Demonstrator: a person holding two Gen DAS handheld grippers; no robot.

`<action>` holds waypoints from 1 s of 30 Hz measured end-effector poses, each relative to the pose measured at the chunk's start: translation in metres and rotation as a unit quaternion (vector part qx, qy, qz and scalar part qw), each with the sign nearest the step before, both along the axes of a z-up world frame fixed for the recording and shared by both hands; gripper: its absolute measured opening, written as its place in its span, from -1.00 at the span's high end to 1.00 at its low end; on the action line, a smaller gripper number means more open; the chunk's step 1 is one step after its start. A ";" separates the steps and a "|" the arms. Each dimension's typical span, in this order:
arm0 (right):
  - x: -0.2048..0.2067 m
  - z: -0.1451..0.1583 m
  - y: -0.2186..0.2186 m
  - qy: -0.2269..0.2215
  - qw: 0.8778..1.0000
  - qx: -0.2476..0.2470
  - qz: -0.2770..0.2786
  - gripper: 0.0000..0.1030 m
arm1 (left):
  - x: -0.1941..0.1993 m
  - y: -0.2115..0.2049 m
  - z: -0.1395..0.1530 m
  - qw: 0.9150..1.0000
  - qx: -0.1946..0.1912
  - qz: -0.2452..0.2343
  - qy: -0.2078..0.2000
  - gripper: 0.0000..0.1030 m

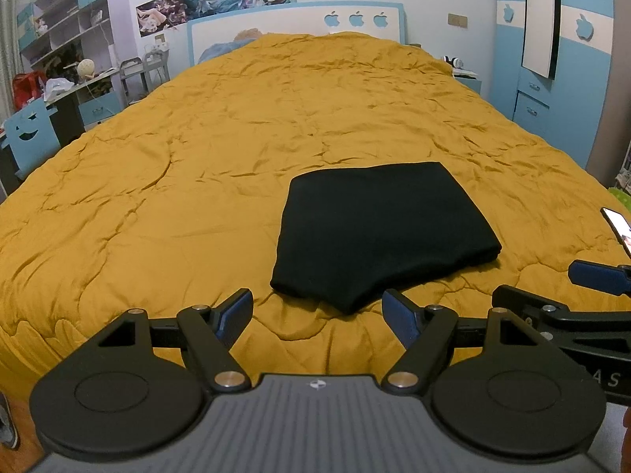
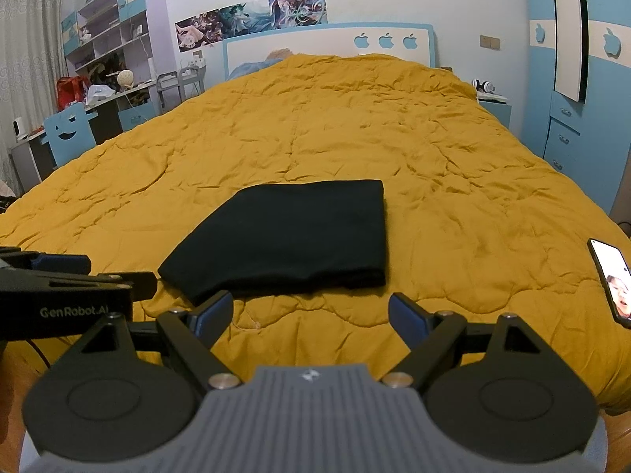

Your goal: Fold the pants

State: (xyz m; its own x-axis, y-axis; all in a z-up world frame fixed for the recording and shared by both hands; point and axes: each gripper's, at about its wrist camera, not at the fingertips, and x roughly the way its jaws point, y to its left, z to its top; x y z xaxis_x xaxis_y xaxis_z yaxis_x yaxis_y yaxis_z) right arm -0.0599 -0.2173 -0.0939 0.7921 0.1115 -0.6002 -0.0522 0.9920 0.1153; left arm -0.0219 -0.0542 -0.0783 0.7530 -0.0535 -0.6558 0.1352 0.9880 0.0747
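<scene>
A wide bed under a crinkled, quilted mustard-yellow comforter (image 1: 236,149) fills the room. On its near part lies the pair of black pants (image 1: 378,232), folded into a flat, soft, roughly square bundle of matte knit. A phone (image 2: 611,280) with a lit screen rests at the near right edge. The left tool (image 1: 317,315) and right tool (image 2: 309,311) hang just short of the pants, blue-padded fingers spread wide, gripping nothing.

Black pants (image 1: 378,232), mustard quilt (image 1: 197,149), blue-padded tongs (image 1: 317,311).
</scene>
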 end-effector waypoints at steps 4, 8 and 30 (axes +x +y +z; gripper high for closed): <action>-0.001 0.000 0.000 -0.001 1.000 0.001 -0.001 -0.59 | 0.000 0.001 0.000 1.000 0.000 0.000 -0.001 -0.70; -0.001 0.001 0.000 0.000 1.000 0.001 0.001 -0.59 | 0.001 0.001 0.000 1.000 0.000 0.000 0.000 -0.70; -0.001 0.001 0.000 -0.003 1.000 0.002 0.000 -0.59 | 0.000 0.000 -0.001 1.000 0.000 0.000 0.000 -0.70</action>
State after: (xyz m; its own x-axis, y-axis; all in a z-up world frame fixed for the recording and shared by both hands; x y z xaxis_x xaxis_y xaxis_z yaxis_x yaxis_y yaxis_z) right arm -0.0612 -0.2176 -0.0929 0.7955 0.1139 -0.5952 -0.0531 0.9915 0.1189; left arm -0.0221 -0.0544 -0.0790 0.7525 -0.0542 -0.6564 0.1360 0.9879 0.0743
